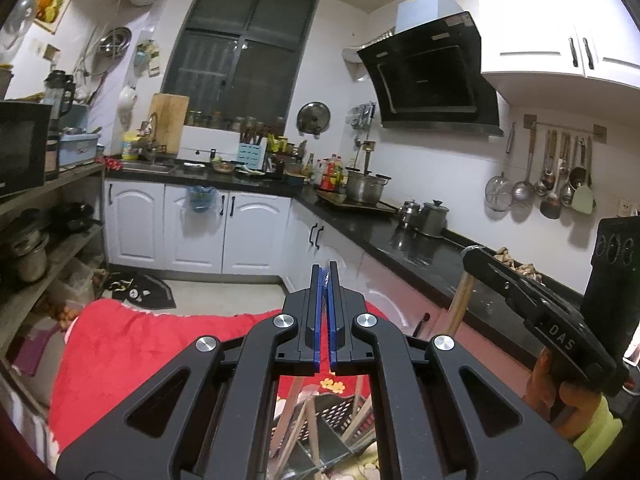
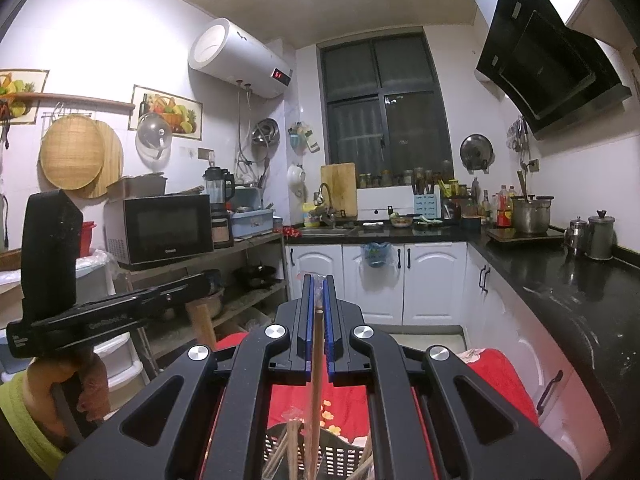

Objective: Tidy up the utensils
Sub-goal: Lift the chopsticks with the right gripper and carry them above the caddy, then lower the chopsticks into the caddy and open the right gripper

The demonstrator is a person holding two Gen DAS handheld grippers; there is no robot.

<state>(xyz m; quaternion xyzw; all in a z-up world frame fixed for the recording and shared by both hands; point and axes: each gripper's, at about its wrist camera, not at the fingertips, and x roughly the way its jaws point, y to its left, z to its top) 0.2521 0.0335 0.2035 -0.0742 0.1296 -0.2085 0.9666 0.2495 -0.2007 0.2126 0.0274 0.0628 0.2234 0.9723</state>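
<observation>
My left gripper (image 1: 327,276) is shut with nothing between its blue pads, raised above a table with a red cloth (image 1: 132,340). My right gripper (image 2: 319,282) is shut on a wooden chopstick (image 2: 316,376) that hangs down toward a black perforated utensil basket (image 2: 332,454) holding several more chopsticks. The same basket (image 1: 336,416) shows below the left gripper, with wooden utensils in it. The right gripper's body (image 1: 552,320) appears at the right of the left wrist view, with a wooden handle (image 1: 460,304) below it. The left gripper's body (image 2: 112,312) appears at the left of the right wrist view.
A black countertop (image 2: 560,280) runs along the right with a pot (image 2: 530,212) and metal canisters (image 2: 600,236). White cabinets (image 2: 424,280) stand ahead. A shelf with a microwave (image 2: 160,228) stands on the left. Ladles hang on a wall rail (image 1: 560,172).
</observation>
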